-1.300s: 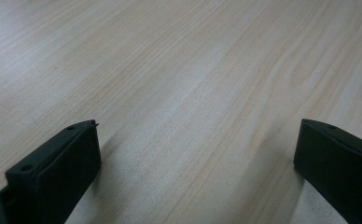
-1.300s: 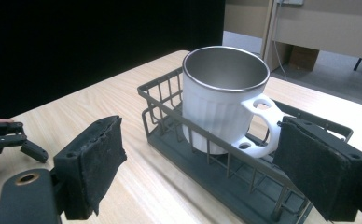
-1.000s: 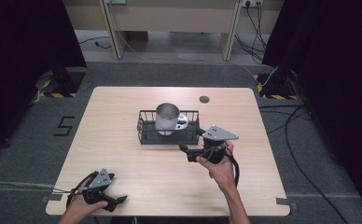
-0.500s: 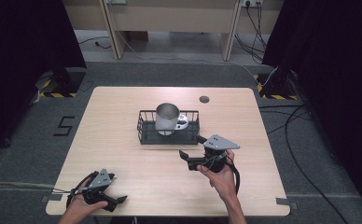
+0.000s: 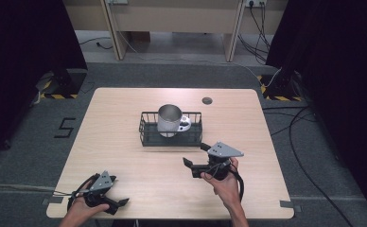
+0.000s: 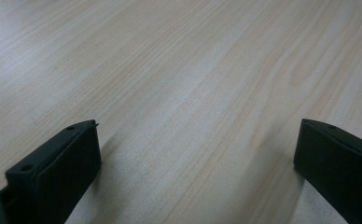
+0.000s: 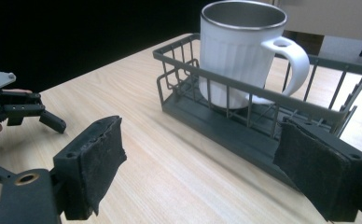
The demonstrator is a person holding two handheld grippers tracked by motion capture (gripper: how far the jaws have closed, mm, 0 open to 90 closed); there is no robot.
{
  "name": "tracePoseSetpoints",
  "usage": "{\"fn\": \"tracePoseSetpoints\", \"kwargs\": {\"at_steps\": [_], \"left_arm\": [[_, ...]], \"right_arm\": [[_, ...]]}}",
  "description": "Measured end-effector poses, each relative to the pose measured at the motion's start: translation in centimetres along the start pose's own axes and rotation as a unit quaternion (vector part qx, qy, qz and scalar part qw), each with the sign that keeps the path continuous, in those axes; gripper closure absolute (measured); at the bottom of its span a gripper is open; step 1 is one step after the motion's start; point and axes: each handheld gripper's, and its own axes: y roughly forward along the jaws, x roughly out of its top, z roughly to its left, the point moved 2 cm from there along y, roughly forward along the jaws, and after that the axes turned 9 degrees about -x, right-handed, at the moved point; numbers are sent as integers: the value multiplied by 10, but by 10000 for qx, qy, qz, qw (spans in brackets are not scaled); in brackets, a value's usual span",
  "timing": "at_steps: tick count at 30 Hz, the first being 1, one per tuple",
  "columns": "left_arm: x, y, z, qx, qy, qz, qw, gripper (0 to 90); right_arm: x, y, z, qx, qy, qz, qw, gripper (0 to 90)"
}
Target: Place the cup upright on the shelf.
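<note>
The mug (image 5: 169, 120) is sitting upright inside the wire basket (image 5: 146, 135) at the middle of the table (image 5: 125, 104), handle turned toward the far right side; in the right gripper view it stands at the basket's near end, steel rim up, nothing touching it. The right gripper (image 5: 194, 166) hangs just short of the basket's front wall, jaws wide apart and holding nothing; I'd say it's held there so the camera looks square at the mug, lined up for a reach or clear of one, hard to call. The left gripper (image 5: 120, 204) is parked at the near-left edge of the table, well apart from the basket, jaws spread over bare wood in its own view; out of the way, I reckon, leaving room for the right hand (image 5: 225, 184) to work.
</note>
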Motion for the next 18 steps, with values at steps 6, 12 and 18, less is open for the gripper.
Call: {"fn": "tracePoseSetpoints", "kwargs": {"at_steps": [6,12,18], "left_arm": [[0,0,0,0,-1,-1,10000,0],[0,0,0,-2,2,0,10000,0],[0,0,0,-6,4,-1,10000,0]], "right_arm": [[-7,-2,1,4,17,43,10000,151],[-14,-5,2,7,15,115,9999,151],[-21,-6,6,57,18,178,9998,150]]}}
